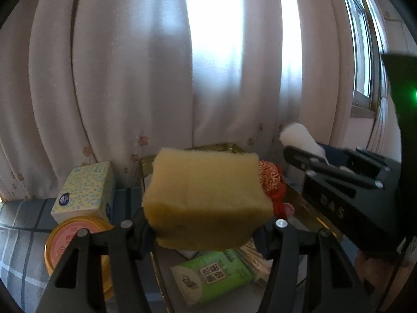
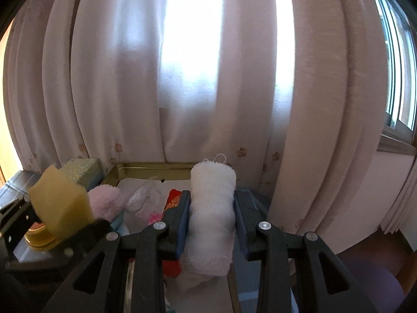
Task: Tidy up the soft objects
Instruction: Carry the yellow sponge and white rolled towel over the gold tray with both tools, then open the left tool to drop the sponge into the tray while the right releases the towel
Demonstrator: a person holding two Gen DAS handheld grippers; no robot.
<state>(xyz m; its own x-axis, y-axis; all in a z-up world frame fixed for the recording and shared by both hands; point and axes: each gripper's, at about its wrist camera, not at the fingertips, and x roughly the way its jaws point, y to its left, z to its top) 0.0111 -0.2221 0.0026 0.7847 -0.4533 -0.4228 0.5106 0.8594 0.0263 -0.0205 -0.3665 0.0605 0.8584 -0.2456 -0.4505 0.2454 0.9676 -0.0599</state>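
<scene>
Left tool (image 1: 208, 230) is angling slightly downward, pinching one yellow sponge (image 1: 206, 198) above the gold-rimmed tray (image 1: 299, 200). Right tool (image 2: 211, 221) is tilting likewise, squeezing one upright white gauze roll (image 2: 211, 208) over the same tray. Tray is holding one green wipes pack (image 1: 213, 277), one red embroidered pouch (image 1: 271, 180), one pink pompom (image 2: 105, 203), one crumpled plastic bag (image 2: 143, 198).

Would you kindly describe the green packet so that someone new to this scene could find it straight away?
Start at the gold-rimmed tray in front of the pale curtain. The green packet lies flat in the tray's near end, below the yellow sponge held in the left gripper. It is the only green item, with a white printed label on top.
</scene>
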